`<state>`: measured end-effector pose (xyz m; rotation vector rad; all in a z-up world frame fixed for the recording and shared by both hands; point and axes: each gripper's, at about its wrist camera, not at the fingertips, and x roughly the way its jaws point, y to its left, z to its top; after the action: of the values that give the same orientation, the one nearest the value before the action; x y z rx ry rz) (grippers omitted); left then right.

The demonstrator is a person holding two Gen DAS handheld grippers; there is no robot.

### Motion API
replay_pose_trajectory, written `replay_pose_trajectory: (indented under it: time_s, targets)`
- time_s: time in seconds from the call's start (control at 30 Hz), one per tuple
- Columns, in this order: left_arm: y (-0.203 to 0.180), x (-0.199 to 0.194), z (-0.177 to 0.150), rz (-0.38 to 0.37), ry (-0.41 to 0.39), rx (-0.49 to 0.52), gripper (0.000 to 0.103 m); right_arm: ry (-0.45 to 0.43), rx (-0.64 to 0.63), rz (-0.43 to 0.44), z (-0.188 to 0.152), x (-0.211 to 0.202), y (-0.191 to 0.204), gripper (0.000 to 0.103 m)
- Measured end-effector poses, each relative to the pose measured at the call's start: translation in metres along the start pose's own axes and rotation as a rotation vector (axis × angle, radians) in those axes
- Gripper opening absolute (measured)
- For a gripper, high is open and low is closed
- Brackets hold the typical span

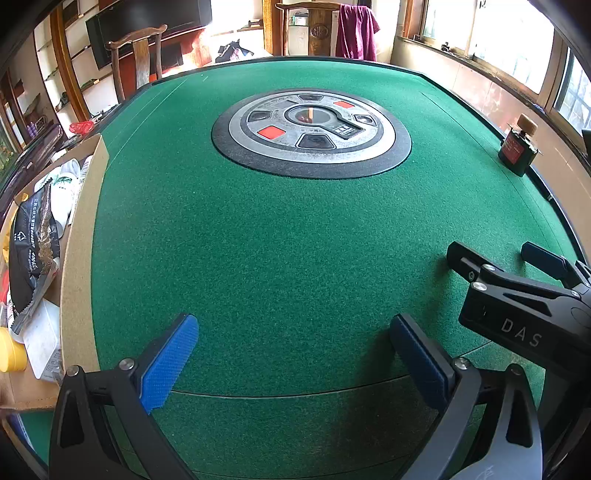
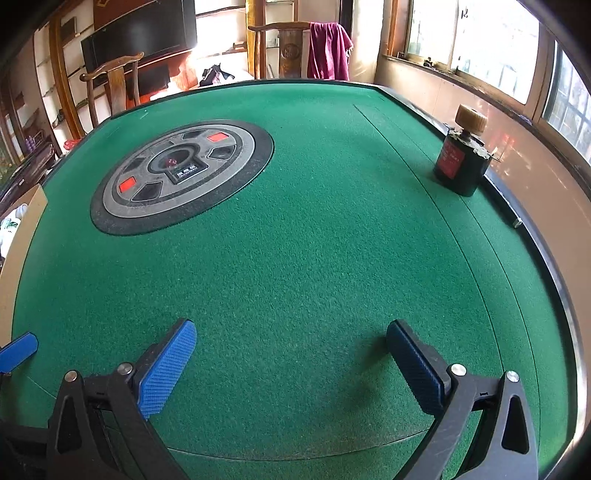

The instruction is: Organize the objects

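Observation:
A dark bottle (image 2: pixel 460 162) with a red label and a wooden cap stands at the right edge of the green felt table; it also shows in the left wrist view (image 1: pixel 517 149). A cardboard box (image 1: pixel 83 258) at the table's left edge holds a black bag (image 1: pixel 33 243), white packets and a yellow container (image 1: pixel 11 350). My left gripper (image 1: pixel 291 354) is open and empty over the near felt. My right gripper (image 2: pixel 290 360) is open and empty, far short of the bottle; it also shows in the left wrist view (image 1: pixel 506 254).
A round grey control panel (image 1: pixel 312 131) with red buttons sits in the middle of the table (image 1: pixel 258 258). Wooden chairs (image 1: pixel 138 61) stand behind the far edge, one draped with a maroon cloth (image 1: pixel 356 31). A windowed wall runs along the right.

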<state>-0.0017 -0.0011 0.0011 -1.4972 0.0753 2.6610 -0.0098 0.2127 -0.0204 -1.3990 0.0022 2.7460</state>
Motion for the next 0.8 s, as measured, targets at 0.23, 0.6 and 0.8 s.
replay_pose_trajectory:
  time_s: [0.23,0.6,0.8]
  targets:
    - [-0.001,0.0003,-0.001,0.002,0.002,0.0,0.103,0.0,0.0,0.0,0.0,0.0001,0.0004,0.103]
    - [-0.001,0.0003,-0.001,0.002,0.003,0.001,0.103,0.0,0.0,0.001,-0.0004,-0.0001,0.0001,0.103]
    - [-0.001,0.0003,-0.0011,0.002,0.002,0.001,0.103,-0.001,-0.001,0.001,-0.0004,-0.0004,0.0001,0.103]
